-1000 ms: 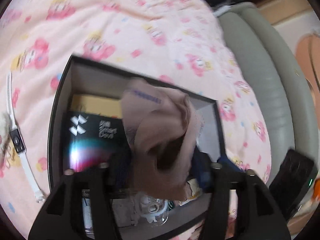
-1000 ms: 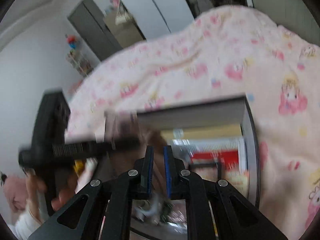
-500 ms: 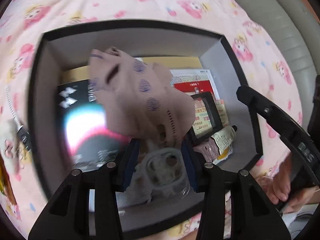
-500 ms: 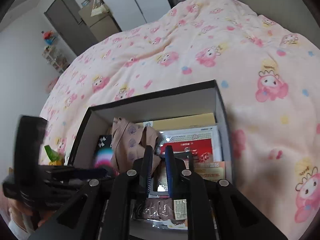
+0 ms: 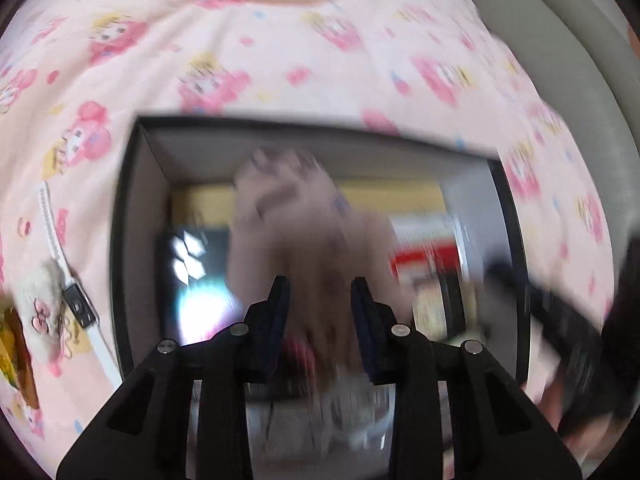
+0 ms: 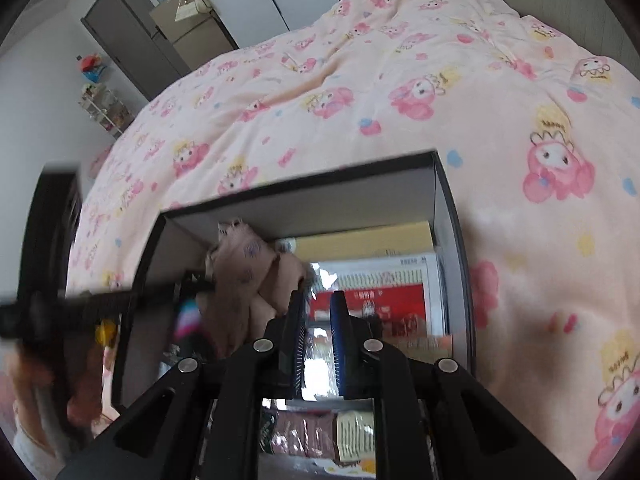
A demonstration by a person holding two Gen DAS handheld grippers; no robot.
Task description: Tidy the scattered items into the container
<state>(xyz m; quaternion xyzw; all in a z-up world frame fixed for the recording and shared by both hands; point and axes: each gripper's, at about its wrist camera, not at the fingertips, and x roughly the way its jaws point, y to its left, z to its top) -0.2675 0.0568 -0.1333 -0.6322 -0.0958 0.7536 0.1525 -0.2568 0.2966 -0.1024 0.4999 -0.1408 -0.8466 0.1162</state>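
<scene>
A black open box (image 5: 128, 240) lies on the pink cartoon bedspread; it also shows in the right wrist view (image 6: 436, 184). A beige patterned cloth (image 5: 296, 232) hangs over the box's contents and shows in the right wrist view (image 6: 240, 272) too. My left gripper (image 5: 320, 292) is above the box with its jaws apart around the blurred cloth; whether they grip it is unclear. My right gripper (image 6: 317, 312) is over the box, jaws almost together with nothing between them. Inside the box lie a black carton (image 5: 192, 256), a red and white packet (image 6: 376, 300) and a yellow envelope (image 6: 360, 244).
Left of the box on the bedspread lie a white watch strap (image 5: 52, 232), a fluffy white item (image 5: 44, 312) and a yellow-brown item (image 5: 16, 356). A grey cushioned edge (image 5: 560, 48) runs along the right. A wardrobe (image 6: 132, 40) and shelves stand beyond the bed.
My left gripper has pulled back and tilted up, and its jaws have spread wider. The cloth now droops lower into the box. My right gripper has barely moved.
</scene>
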